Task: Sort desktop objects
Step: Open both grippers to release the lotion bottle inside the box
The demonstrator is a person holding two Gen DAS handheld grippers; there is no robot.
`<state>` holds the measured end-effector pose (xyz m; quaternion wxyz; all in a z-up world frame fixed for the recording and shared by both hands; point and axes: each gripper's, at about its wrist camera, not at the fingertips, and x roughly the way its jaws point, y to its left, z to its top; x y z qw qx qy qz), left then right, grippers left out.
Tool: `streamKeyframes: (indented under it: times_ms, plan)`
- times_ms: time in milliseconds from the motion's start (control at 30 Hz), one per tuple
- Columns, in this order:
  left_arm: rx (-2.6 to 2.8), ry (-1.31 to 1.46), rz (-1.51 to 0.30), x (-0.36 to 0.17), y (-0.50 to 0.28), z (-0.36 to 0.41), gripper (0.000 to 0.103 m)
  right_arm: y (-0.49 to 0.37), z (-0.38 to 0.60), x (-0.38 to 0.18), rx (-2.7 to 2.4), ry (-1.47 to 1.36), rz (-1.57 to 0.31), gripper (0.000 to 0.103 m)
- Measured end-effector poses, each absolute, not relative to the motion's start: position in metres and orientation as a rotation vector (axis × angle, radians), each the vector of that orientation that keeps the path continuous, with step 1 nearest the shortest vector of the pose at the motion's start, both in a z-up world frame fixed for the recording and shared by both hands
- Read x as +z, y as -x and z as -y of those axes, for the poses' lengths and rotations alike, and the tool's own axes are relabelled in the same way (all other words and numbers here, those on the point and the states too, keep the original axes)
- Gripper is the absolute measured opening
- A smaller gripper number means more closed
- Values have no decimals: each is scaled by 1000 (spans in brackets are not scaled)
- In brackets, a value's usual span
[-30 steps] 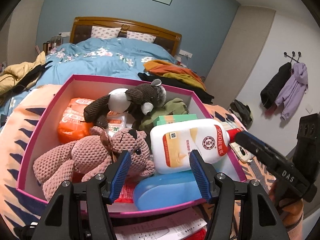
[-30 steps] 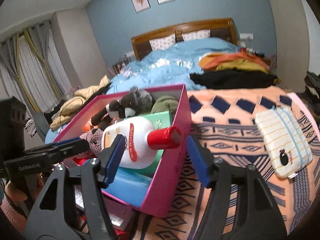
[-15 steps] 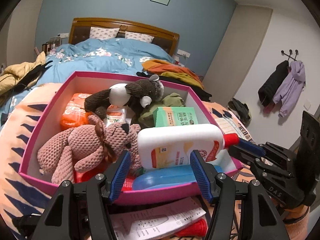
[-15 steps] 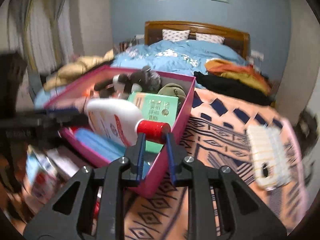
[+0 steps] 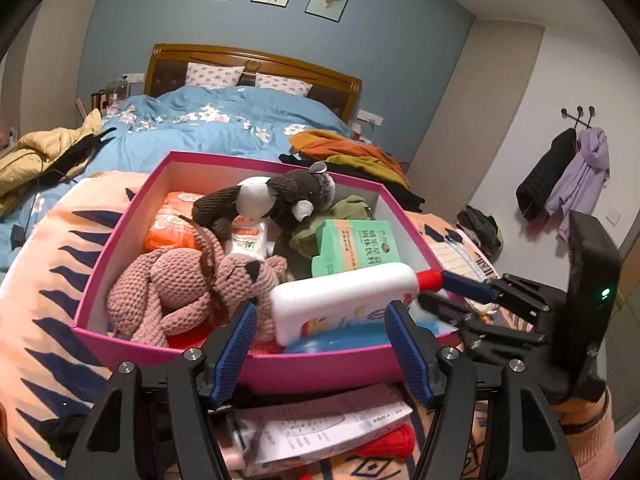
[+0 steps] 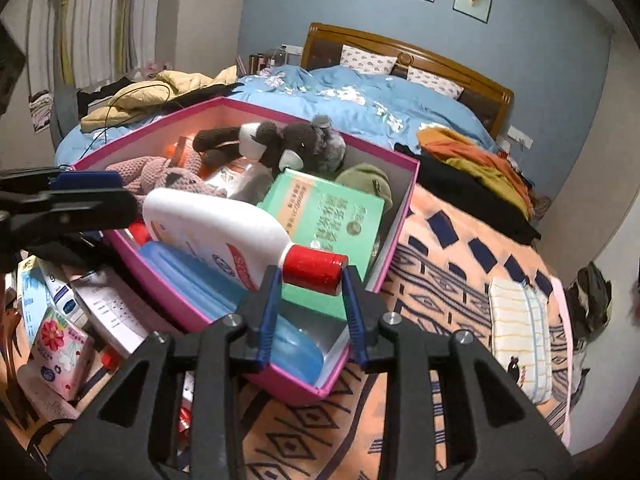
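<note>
A white lotion bottle with a red cap lies tilted across the near corner of the pink storage box, its cap at about 5 o'clock from its body in the right wrist view, resting over a blue case and a green carton. Your right claw is clenched on that red cap, blue pads pressing either side; its jaws have just eased a touch after closing, the cap between them. Your left claw stands released at the box's near wall, nothing between its pads, its jaws having just been opening; the bottle's body sits just beyond them. A pink knitted bunny fills the box at 9 o'clock from the bottle, a dark plush toy at 12 o'clock. The step in hand looks like settling the bottle into the box. Next, you would likely lower it flat, then let go of the cap before drawing clear.
</note>
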<state>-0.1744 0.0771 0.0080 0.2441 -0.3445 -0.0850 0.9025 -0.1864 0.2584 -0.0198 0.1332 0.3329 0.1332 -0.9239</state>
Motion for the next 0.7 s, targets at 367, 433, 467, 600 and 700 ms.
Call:
streamKeyframes:
  times_ms: [367,433,467,600,700]
  plan:
    - [2452,907,258,6,162,-68,72,178,-267,-3,-2612,-867,-127,34]
    - [2447,890,262,7,156,-68,84,181,-264,-9,-2599,-890,-119,34]
    - [2445,879,262,8,153,-68,84,181,-263,-13,-2586,-904,-107,34]
    - [2445,832,233,9,140,-70,84,178,-263,-20,-2588,-915,-80,34]
    - [2433,816,222,8,131,-71,84,169,-264,-17,-2575,-891,-63,34]
